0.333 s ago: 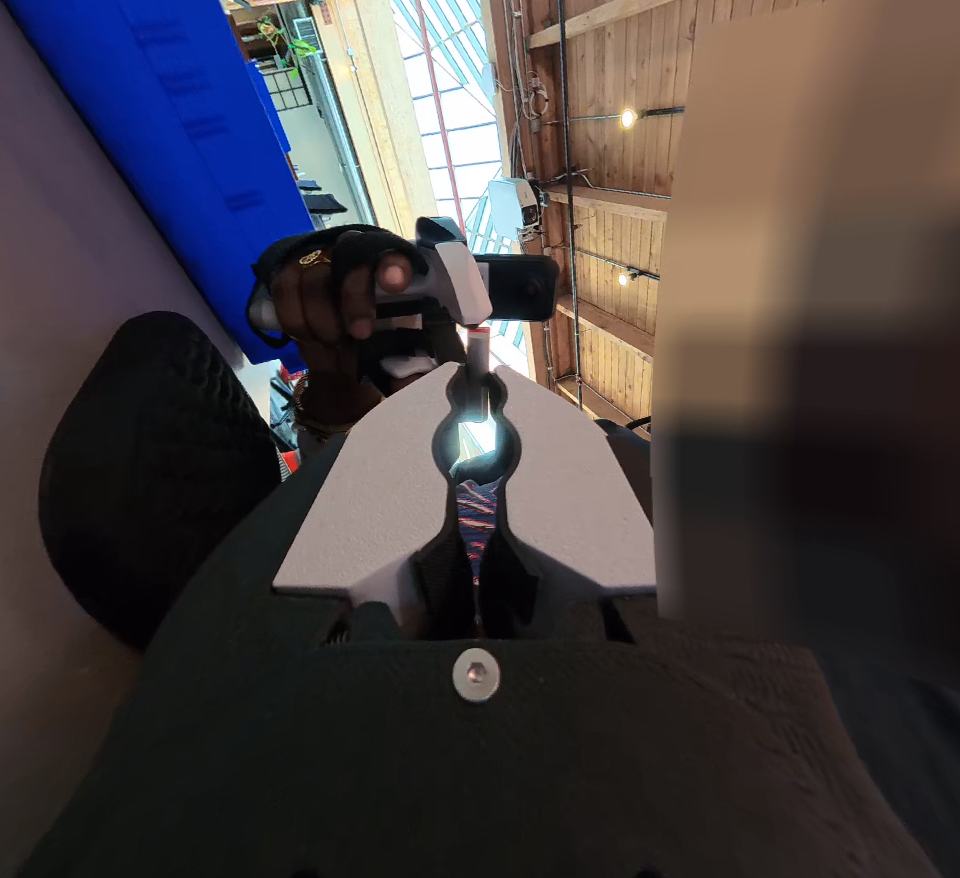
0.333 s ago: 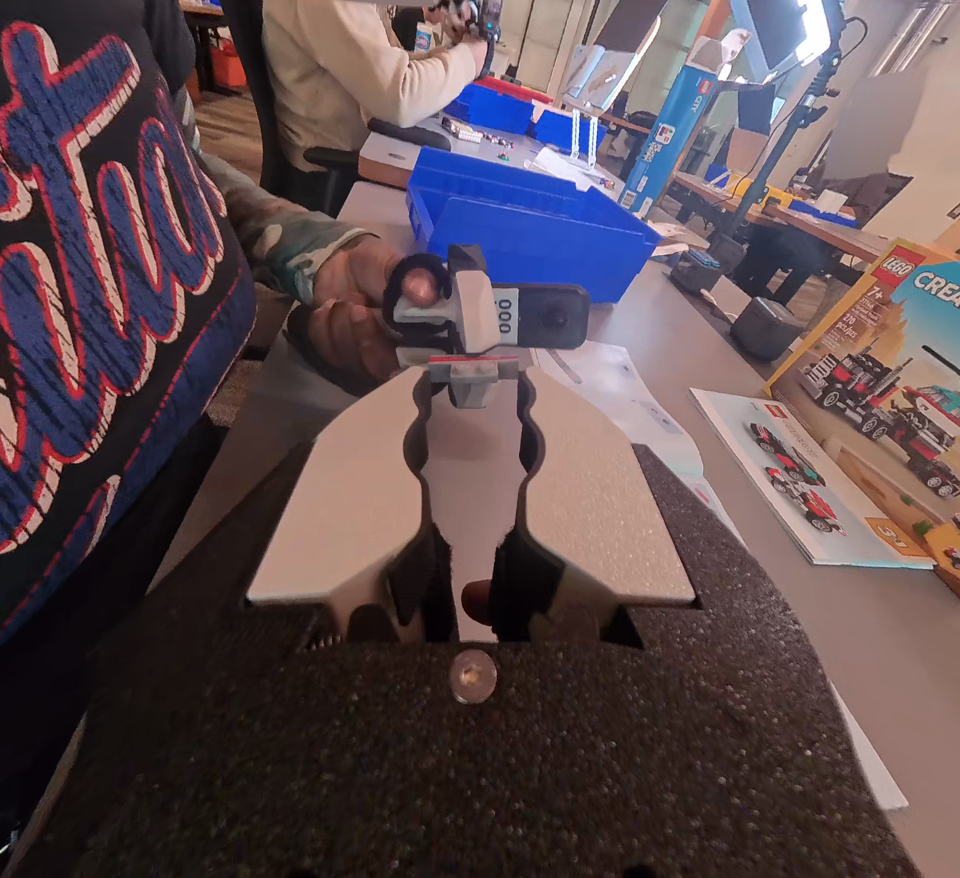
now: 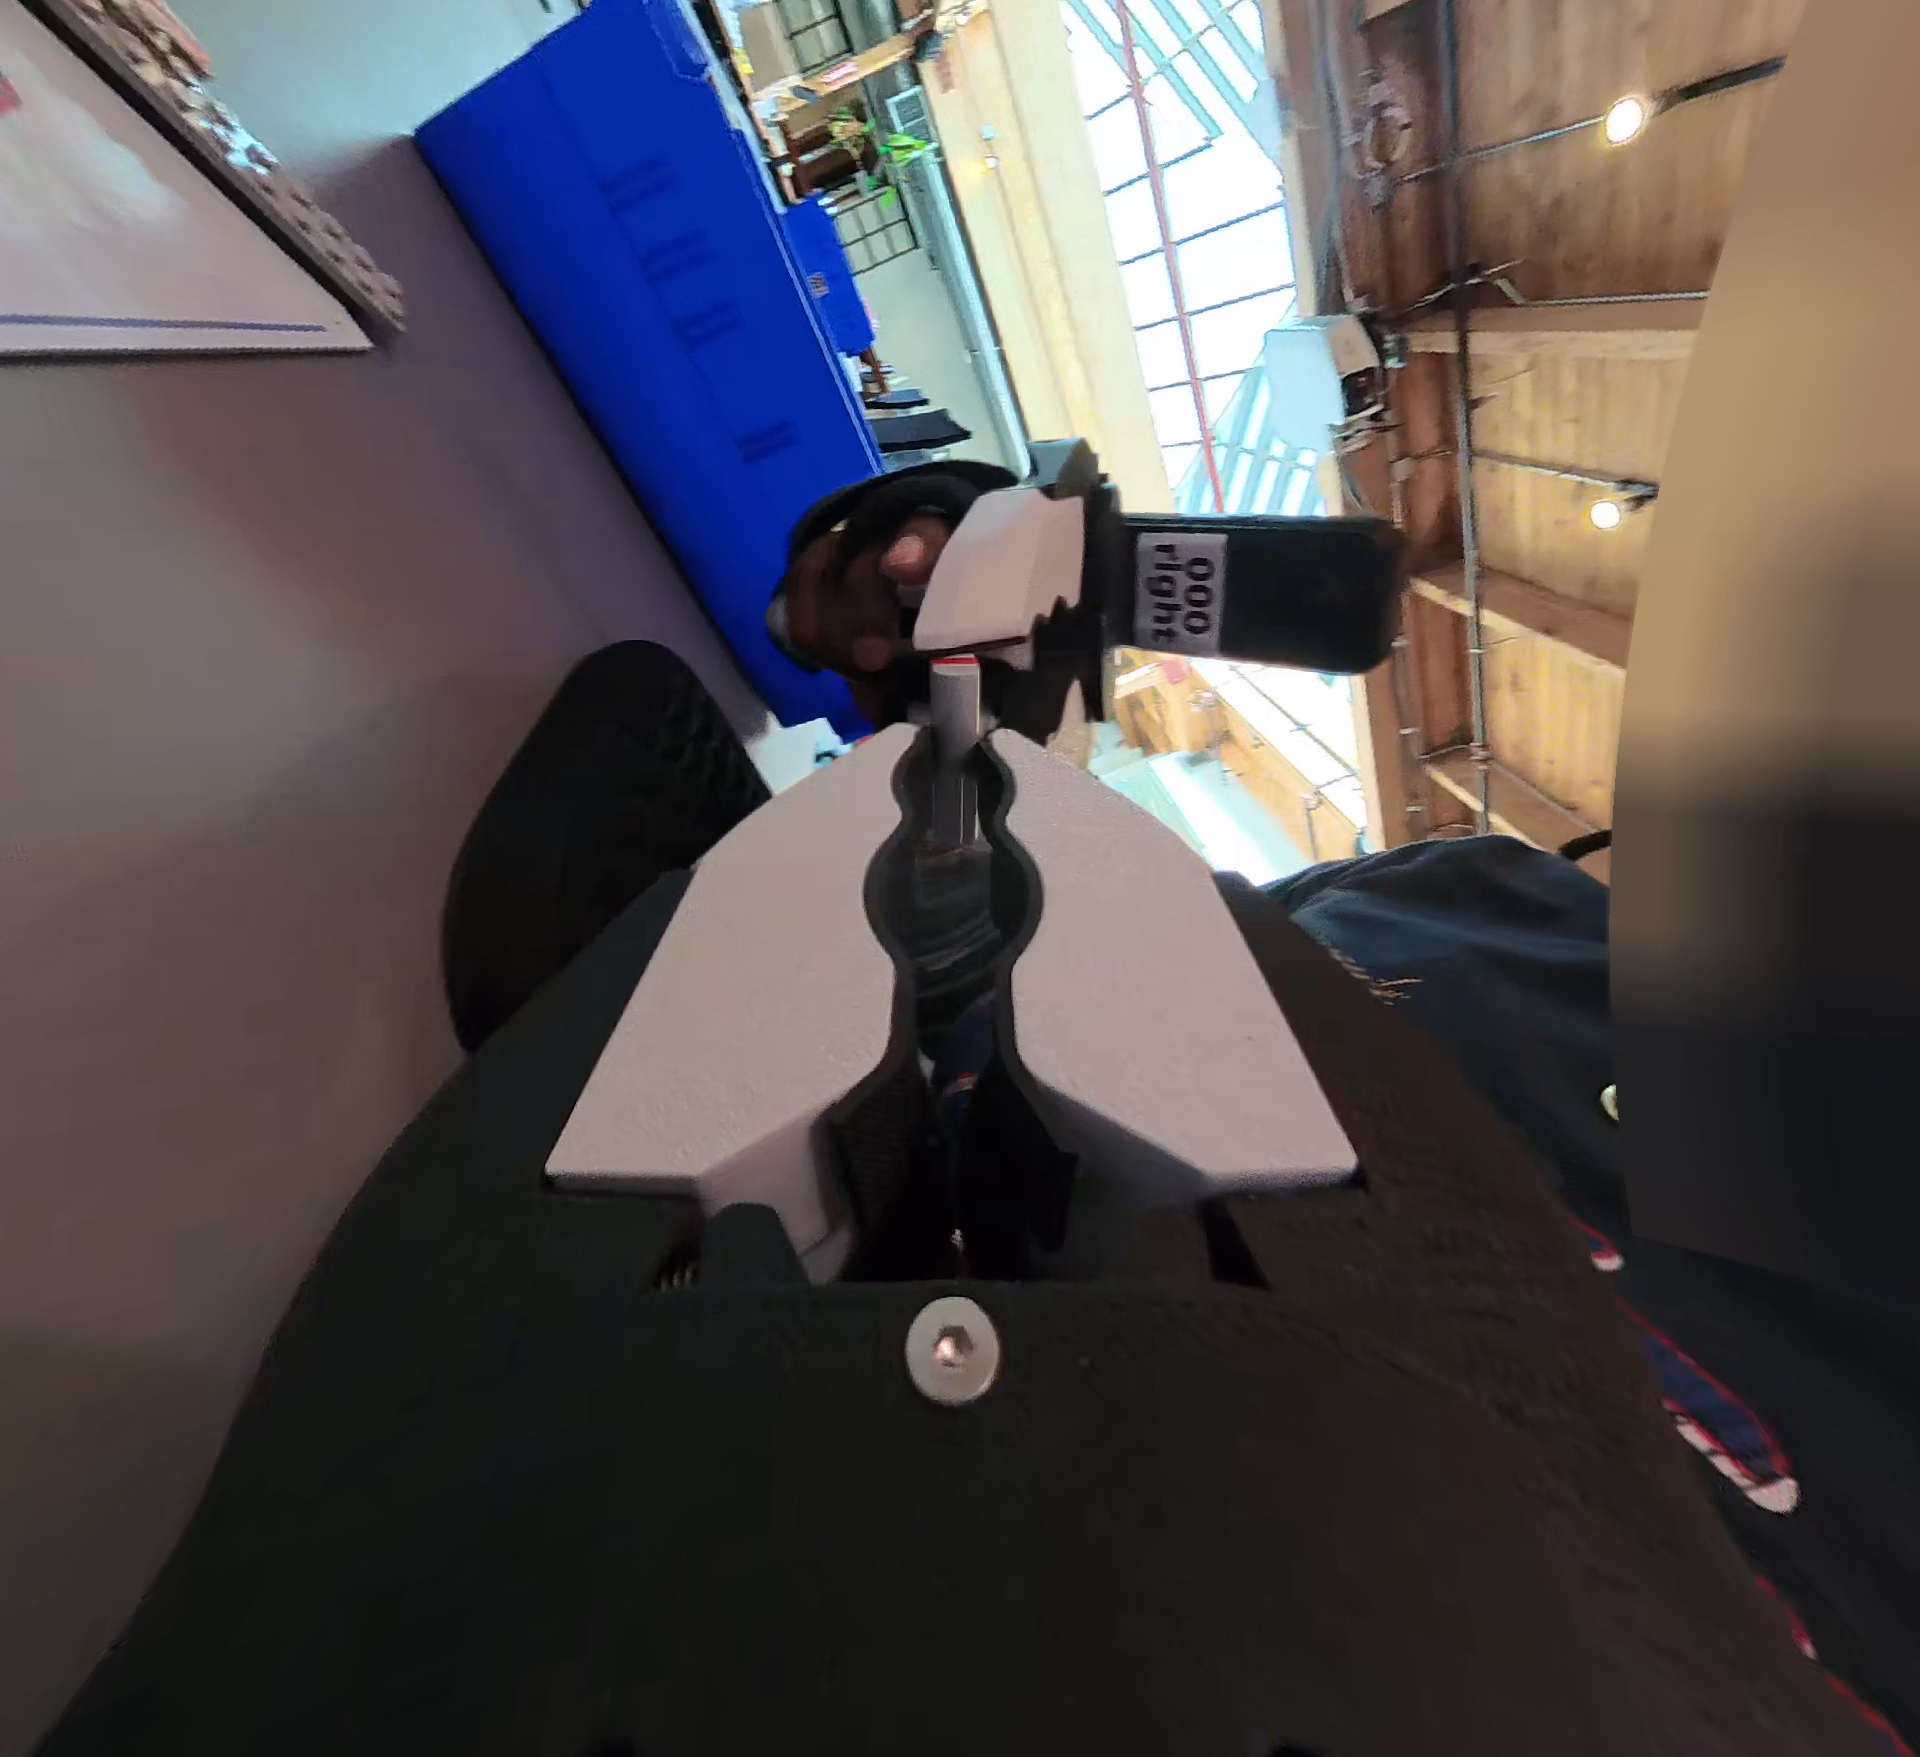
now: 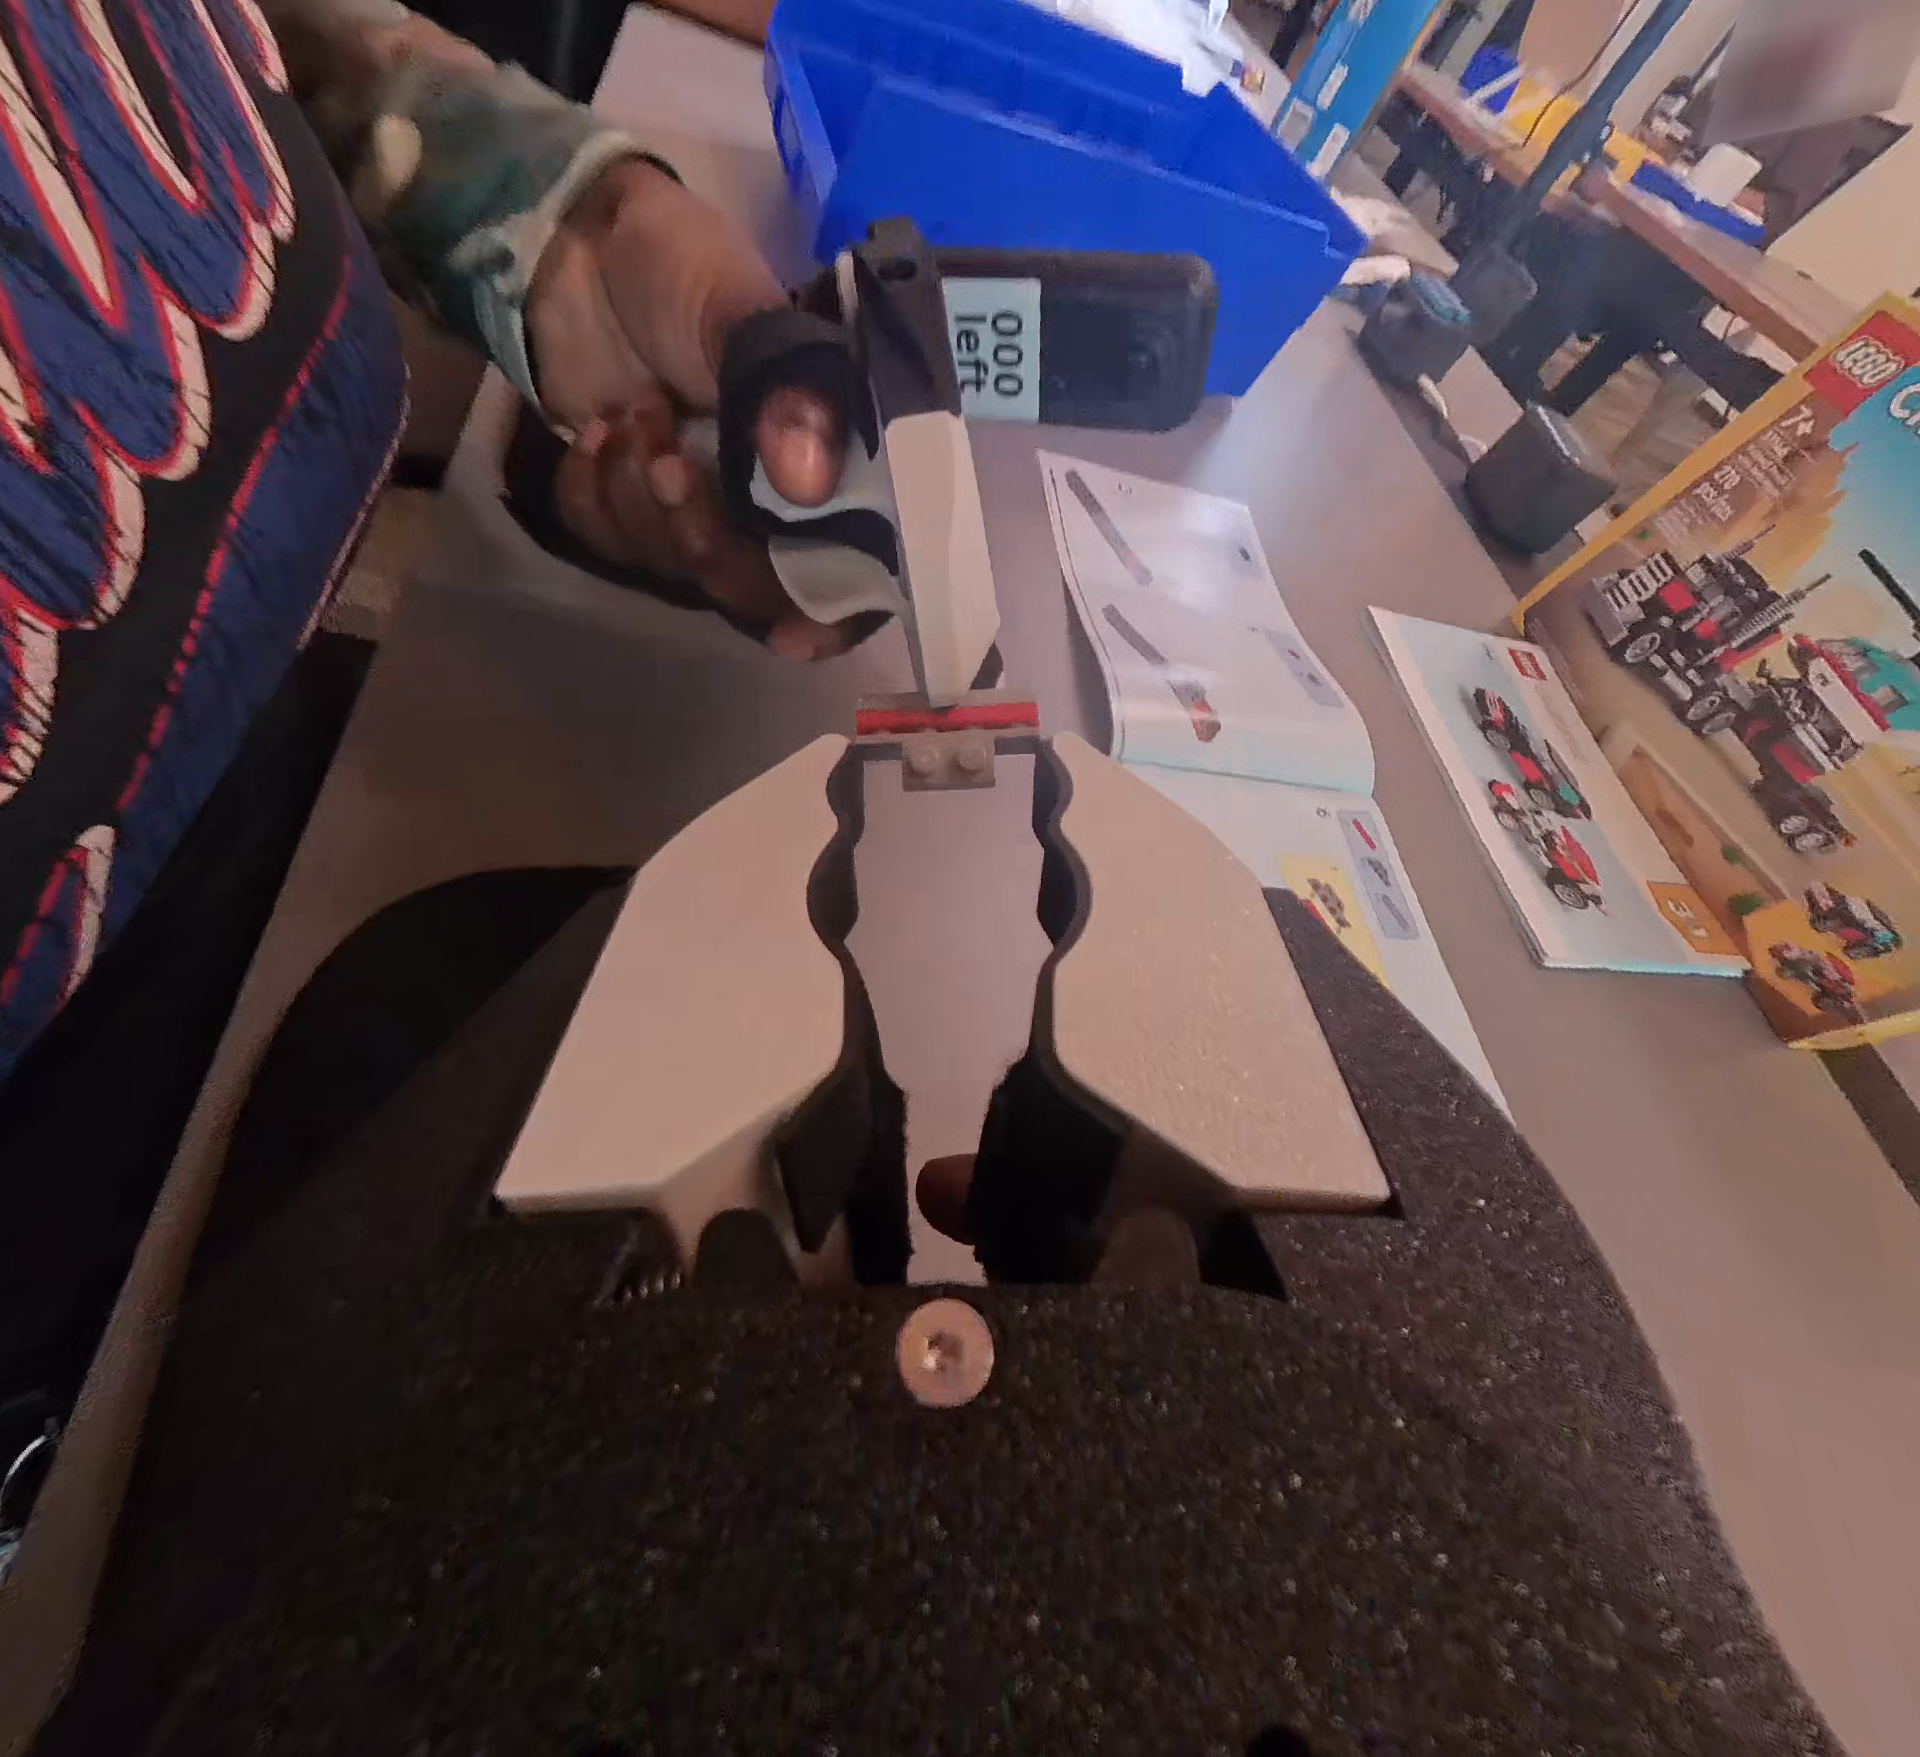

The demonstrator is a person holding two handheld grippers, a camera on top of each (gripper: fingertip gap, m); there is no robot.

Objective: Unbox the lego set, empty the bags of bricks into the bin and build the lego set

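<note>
A small lego assembly, a grey plate [image 4: 945, 760] with a red strip on its far edge, is held in the air above the table between both grippers. My right gripper [image 4: 943, 741] is shut on it at the fingertips, gripping its two ends. My left gripper [image 3: 954, 733] is shut on the same assembly [image 3: 954, 699], seen edge-on as a thin grey piece with a red end. In the right wrist view the left gripper [image 4: 940, 668] comes down from above, edge-on, onto the red strip. In the left wrist view the right gripper [image 3: 982, 658] sits just beyond the piece.
A blue bin [image 4: 1039, 149] stands at the back of the grey table [image 4: 1351, 377]; it also shows in the left wrist view [image 3: 644, 253]. An open instruction booklet [image 4: 1195, 627], a second booklet [image 4: 1538, 803] and the lego box [image 4: 1766, 668] lie to the right. Small black blocks [image 4: 1538, 481] sit behind them.
Both grippers have turned and drawn nearer each other with the assembly still held between them. The left gripper now stands edge-on above the piece. The right view tilts down more towards the table.
</note>
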